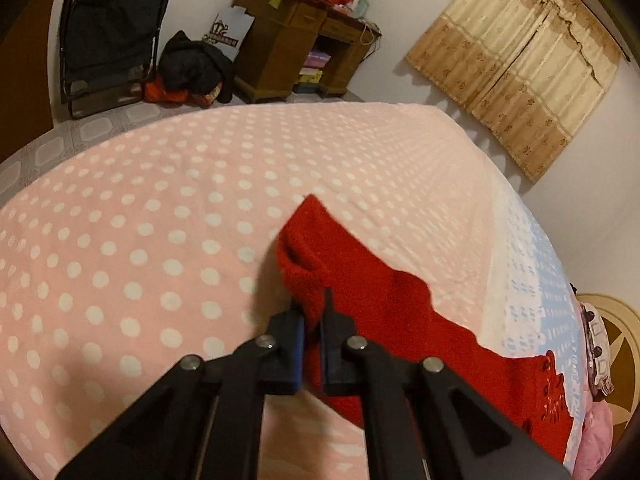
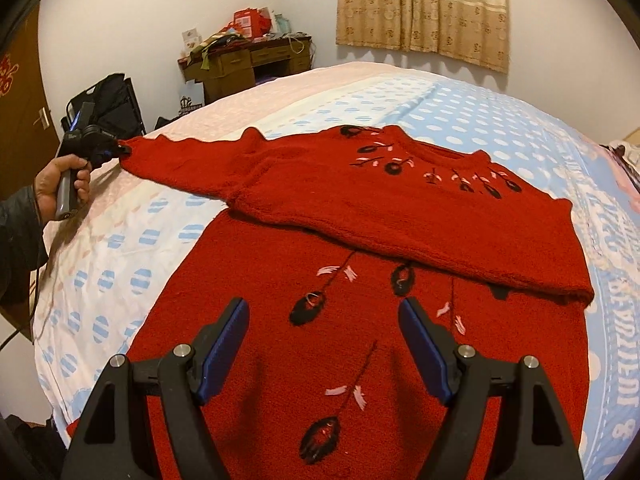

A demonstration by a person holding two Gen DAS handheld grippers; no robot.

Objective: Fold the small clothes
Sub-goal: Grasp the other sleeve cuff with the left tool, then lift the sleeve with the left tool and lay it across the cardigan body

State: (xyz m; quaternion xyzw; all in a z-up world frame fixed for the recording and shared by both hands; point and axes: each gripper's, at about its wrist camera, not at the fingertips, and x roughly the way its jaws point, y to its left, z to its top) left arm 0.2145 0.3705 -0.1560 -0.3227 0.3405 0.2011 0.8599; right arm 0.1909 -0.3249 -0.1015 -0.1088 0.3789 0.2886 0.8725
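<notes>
Up close, from the left wrist, the left gripper (image 1: 314, 316) is seen pinched on the red sweater's sleeve cuff (image 1: 308, 276) over the bed (image 1: 120, 240). From the right wrist, the right gripper (image 2: 322, 320) is held spread above the red sweater (image 2: 360, 208).
</notes>
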